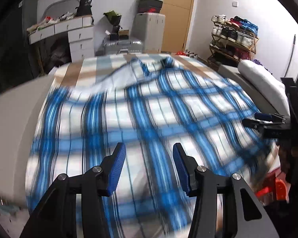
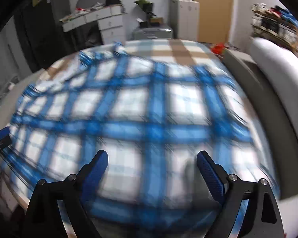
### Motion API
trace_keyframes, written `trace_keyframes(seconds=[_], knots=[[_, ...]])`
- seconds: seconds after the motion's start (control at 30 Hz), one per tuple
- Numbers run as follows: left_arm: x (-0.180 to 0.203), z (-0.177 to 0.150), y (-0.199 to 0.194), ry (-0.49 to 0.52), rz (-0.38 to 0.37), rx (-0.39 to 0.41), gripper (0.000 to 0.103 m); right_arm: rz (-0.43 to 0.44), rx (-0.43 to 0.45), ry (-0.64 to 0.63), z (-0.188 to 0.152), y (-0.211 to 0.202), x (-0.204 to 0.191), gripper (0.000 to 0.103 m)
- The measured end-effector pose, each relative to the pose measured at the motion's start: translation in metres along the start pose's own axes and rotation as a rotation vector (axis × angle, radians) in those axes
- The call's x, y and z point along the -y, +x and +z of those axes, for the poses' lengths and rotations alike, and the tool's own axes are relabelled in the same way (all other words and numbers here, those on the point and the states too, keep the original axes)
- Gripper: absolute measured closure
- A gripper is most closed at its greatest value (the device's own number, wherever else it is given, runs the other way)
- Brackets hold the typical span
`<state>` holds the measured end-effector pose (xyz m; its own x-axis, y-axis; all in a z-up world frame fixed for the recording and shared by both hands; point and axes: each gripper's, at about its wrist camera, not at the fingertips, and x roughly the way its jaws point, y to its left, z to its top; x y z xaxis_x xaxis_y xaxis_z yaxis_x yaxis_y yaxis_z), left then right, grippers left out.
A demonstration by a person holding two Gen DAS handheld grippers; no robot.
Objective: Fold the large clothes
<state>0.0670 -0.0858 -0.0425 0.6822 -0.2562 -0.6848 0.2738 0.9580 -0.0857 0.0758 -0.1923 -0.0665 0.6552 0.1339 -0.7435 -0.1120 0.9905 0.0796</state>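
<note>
A large blue and white plaid shirt (image 1: 149,107) lies spread over a bed, its collar (image 1: 155,65) at the far end. Both views are blurred. In the left wrist view my left gripper (image 1: 148,148) hovers over the shirt's near part. Its blue pads (image 1: 117,168) stand apart with only cloth showing below them. My right gripper (image 1: 254,120) shows at the shirt's right edge. In the right wrist view the shirt (image 2: 141,109) fills the bed. There my right gripper (image 2: 152,154) is wide open above it and holds nothing. The left gripper (image 2: 0,136) sits at the shirt's left edge.
The bed sheet (image 1: 101,63) is checked beige and pale blue. A white padded bed end (image 1: 264,81) runs along the right. Beyond the bed stand a white drawer desk (image 1: 79,37), a grey suitcase (image 1: 123,45), a wooden door (image 1: 174,13) and a shoe rack (image 1: 234,37). A red stool (image 1: 272,190) is at lower right.
</note>
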Motion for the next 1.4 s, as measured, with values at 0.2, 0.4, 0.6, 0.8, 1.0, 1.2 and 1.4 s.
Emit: trace_keyframes(seconds=[0.2, 0.4, 0.6, 0.8, 1.0, 1.2, 1.4], knots=[[-0.018, 0.025, 0.063, -0.006, 0.113, -0.133, 0.059, -0.049, 0.017, -0.128, 0.034, 0.022, -0.030, 0.012], [-0.053, 0.009, 0.061, -0.075, 0.109, -0.149, 0.059, -0.077, -0.094, -0.140, 0.015, 0.057, 0.009, 0.012], [-0.068, 0.006, 0.058, -0.126, 0.064, -0.120, 0.059, -0.291, -0.097, 0.006, 0.018, 0.051, 0.078, 0.008], [-0.061, 0.007, 0.062, -0.092, 0.088, -0.113, 0.055, -0.201, -0.040, -0.019, 0.036, 0.035, 0.057, 0.008], [-0.062, 0.007, 0.063, -0.088, 0.097, -0.106, 0.055, -0.020, -0.032, -0.088, 0.074, 0.065, -0.020, 0.008], [-0.065, 0.007, 0.063, -0.103, 0.080, -0.101, 0.054, 0.058, -0.105, -0.145, 0.079, 0.123, -0.077, 0.008], [-0.069, 0.008, 0.063, -0.117, 0.062, -0.098, 0.054, -0.058, -0.087, -0.128, 0.072, 0.113, -0.029, 0.008]])
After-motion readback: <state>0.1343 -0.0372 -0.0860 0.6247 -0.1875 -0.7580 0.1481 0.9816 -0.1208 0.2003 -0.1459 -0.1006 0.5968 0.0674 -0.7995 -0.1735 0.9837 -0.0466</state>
